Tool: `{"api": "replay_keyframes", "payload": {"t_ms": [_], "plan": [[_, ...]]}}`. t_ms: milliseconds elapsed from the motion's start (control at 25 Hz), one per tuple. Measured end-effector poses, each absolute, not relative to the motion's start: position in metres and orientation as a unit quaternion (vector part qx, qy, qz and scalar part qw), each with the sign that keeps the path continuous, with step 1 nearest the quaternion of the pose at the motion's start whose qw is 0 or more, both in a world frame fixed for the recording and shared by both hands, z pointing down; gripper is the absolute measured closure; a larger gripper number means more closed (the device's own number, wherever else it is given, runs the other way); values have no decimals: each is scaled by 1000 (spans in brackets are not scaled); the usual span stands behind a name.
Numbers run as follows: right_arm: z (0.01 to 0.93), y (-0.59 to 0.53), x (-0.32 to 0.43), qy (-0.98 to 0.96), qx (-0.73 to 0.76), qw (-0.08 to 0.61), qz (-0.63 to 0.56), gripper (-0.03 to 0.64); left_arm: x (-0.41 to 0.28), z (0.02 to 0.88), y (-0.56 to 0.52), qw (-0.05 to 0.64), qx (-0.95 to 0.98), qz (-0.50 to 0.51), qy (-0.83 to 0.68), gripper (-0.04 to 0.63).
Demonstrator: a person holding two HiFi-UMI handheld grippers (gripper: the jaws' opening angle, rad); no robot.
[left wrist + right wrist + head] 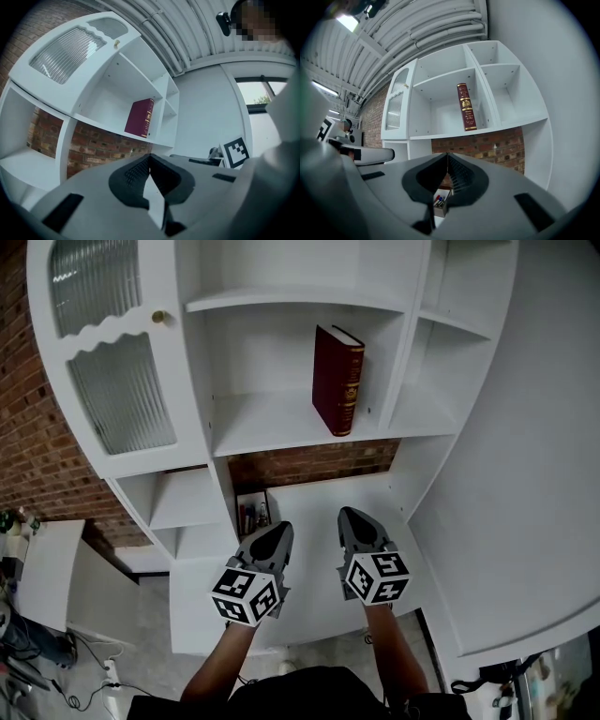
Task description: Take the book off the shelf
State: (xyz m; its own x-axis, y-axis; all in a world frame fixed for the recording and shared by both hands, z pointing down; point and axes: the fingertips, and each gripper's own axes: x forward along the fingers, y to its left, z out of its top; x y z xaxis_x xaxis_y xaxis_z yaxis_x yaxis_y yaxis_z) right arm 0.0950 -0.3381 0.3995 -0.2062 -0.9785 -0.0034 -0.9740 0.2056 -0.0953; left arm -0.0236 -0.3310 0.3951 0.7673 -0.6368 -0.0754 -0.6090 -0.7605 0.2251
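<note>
Upright, a maroon hardcover book [337, 379], gilt spine lettering illegible, stands on the smooth white shelf [272, 427]; left gripper [277, 529] and right gripper [349, 515], jaws together, empty.

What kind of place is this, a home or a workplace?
Probably a workplace or studio, not a lived-in home: a white shelf unit holding one red book stands against a bare brick wall, and exposed ceiling pipes run overhead.
</note>
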Motion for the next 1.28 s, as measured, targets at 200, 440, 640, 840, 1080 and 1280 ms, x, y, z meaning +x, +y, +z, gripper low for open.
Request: {"api": "replay_keyframes", "payload": {"t_ms": [200,440,640,840,1080,1280], "plan": [[398,-345,87,774,-631,22,-34,597,-22,397,-340,99,938,-76,-323,580],[388,-352,93,771,-636,21,-28,597,-18,393,-350,100,939,-82,-319,579],[380,-360,103,771,-636,26,-28,597,-11,390,-358,97,938,-82,-322,579],[370,-372,109,775,-631,32,-23,597,-3,389,-363,87,937,-79,-328,579],[361,-389,116,780,-625,30,-20,597,3,390,-371,85,934,-73,-341,580],[347,-404,122,783,-622,22,-7,597,11,390,-379,86,930,-76,-349,579]]}}
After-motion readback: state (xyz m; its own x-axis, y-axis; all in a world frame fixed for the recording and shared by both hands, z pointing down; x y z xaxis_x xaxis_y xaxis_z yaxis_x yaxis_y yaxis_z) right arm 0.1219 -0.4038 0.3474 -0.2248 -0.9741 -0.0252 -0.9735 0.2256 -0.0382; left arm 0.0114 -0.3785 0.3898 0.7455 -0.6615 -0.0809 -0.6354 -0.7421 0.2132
